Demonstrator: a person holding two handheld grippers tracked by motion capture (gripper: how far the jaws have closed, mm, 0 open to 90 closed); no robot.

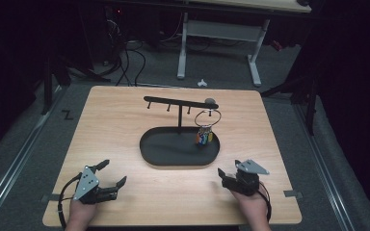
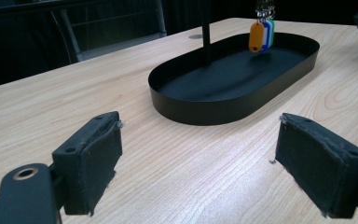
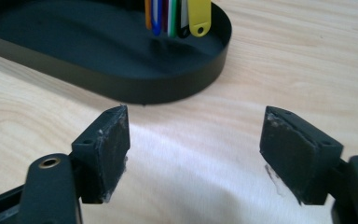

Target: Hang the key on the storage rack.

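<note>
A black oval tray [image 1: 159, 156] lies mid-table, and a T-shaped black rack [image 1: 179, 103] rises from it. From the rack's right end hangs a metal ring [image 1: 207, 117] with several coloured key tags [image 1: 204, 136] dangling over the tray; the key tags [image 2: 262, 33] [image 3: 175, 17] also appear in both gripper views. My left gripper [image 1: 114, 174] rests at the table's front left, jaws wide apart with nothing between them. My right gripper [image 1: 227, 169] sits at the front right near the tray [image 3: 177, 86], jaws spread and empty. The left gripper's pads [image 2: 98, 158] and the right gripper's pads [image 3: 109, 147] are bare.
The wooden table [image 1: 115, 120] has bare room left and right of the tray. Its front edge lies just behind both hands. Beyond the far edge stand a white desk frame [image 1: 219, 43] and cables on the dark floor.
</note>
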